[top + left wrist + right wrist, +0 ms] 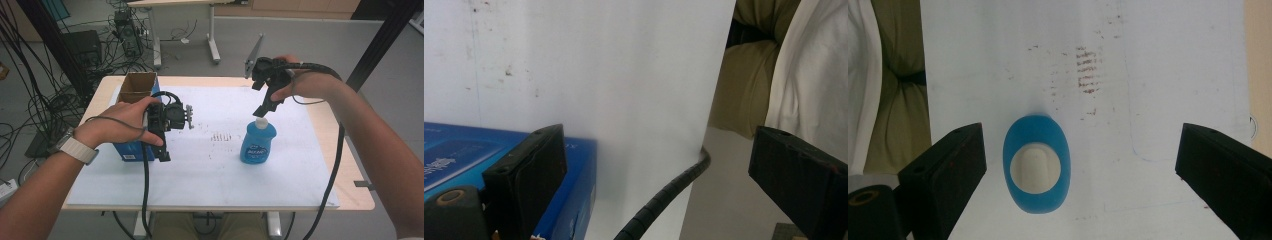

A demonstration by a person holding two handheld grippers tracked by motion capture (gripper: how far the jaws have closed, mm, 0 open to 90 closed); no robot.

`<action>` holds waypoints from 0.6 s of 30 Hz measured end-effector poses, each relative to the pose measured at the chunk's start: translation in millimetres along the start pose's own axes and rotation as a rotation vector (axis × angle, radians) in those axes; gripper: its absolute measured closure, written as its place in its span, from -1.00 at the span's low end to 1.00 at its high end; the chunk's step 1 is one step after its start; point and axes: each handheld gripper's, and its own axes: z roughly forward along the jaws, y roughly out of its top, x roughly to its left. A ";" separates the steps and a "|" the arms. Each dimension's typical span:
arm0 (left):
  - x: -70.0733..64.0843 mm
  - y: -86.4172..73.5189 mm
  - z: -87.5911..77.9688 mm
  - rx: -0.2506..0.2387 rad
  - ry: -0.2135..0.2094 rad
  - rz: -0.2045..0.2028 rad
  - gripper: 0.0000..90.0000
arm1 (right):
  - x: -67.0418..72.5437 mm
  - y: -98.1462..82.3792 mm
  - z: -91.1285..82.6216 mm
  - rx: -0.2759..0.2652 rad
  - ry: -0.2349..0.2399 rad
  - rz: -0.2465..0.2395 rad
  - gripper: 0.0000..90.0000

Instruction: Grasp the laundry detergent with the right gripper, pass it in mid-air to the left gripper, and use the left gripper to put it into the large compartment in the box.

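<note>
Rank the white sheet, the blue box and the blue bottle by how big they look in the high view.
1. White sheet, by far the largest.
2. Blue box, partly hidden by the left hand, so unsure.
3. Blue bottle, looks close to the box in size.

Blue box (131, 149) sits half hidden behind the left hand (127, 121); bottle (258, 142) label too small to read.

The high view looks forward and down over the white paper sheet (210, 165) from the person's side. The right gripper view looks straight down, close above the blue plastic bottle (1037, 164), which the high view shares (258, 142). The left gripper view skims the sheet's near edge (624, 75).
</note>
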 end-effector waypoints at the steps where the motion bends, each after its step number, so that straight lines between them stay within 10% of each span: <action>1: 0.0 0.0 0.0 0.000 0.000 0.000 -0.79 | 0.0 0.0 0.0 0.000 0.000 0.000 -0.87; 18: 0.8 0.3 5.2 -0.011 -0.001 -0.010 -0.79 | 6.6 -23.5 1.9 -0.017 0.018 0.013 -0.87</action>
